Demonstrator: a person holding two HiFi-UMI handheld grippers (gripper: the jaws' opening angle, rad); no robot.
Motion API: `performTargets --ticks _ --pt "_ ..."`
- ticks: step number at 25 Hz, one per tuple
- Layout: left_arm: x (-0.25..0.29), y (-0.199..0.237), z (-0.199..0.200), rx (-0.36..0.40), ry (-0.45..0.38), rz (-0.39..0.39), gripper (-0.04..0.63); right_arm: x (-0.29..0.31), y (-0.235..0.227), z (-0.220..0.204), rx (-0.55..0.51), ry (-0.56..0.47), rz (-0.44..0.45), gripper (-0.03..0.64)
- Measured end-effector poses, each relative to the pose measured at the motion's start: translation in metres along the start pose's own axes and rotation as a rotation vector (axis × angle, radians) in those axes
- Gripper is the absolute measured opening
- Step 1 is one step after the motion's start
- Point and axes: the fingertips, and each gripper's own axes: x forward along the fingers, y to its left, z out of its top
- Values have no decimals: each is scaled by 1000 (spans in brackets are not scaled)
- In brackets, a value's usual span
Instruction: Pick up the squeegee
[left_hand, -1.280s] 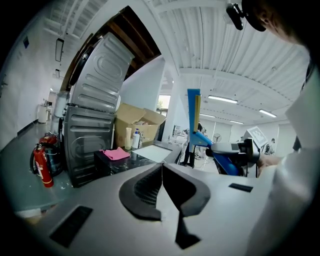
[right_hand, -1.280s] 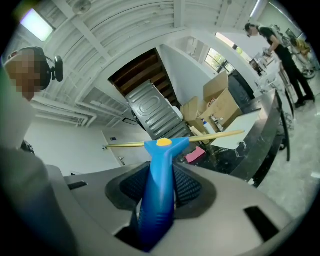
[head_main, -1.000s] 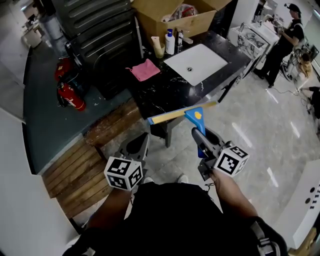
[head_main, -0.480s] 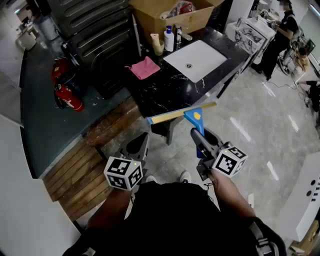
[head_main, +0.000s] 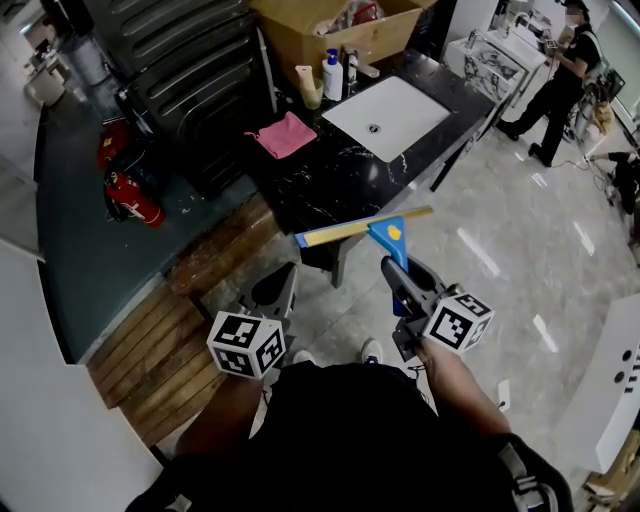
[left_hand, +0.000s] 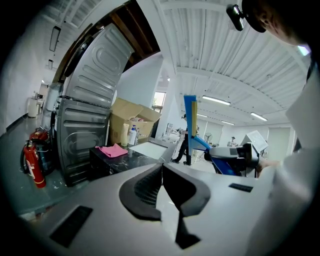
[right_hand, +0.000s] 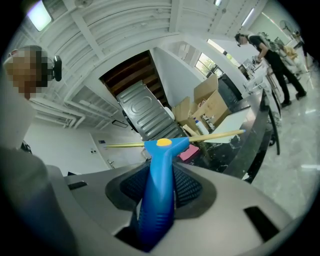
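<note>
My right gripper (head_main: 399, 268) is shut on the squeegee's blue handle (head_main: 391, 238) and holds it in the air in front of the counter. The squeegee's yellow blade (head_main: 355, 229) runs crosswise above the handle. In the right gripper view the blue handle (right_hand: 159, 187) fills the gap between the ribbed pads, and the blade (right_hand: 215, 135) spans the top. My left gripper (head_main: 284, 283) hangs lower left, shut with nothing in it; its pads (left_hand: 150, 185) meet. From the left gripper view the squeegee (left_hand: 190, 117) stands upright at the right.
A black marble counter (head_main: 340, 180) lies ahead with a white sink (head_main: 385, 118), a pink cloth (head_main: 283, 135) and bottles (head_main: 331, 75). A cardboard box (head_main: 340, 25) and a dark metal cabinet (head_main: 180, 60) stand behind it. Fire extinguishers (head_main: 125, 190) are at left; a person (head_main: 560, 60) works far right.
Both grippers and the squeegee have kept their places. The head view has shifted a little, so the counter sits slightly further left and higher in the picture.
</note>
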Motion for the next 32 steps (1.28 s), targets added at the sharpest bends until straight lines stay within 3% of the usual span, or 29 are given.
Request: performTargets --ticks 32 --pt "3 -15 0 64 17 -17 17 -6 2 6 -34 0 4 143"
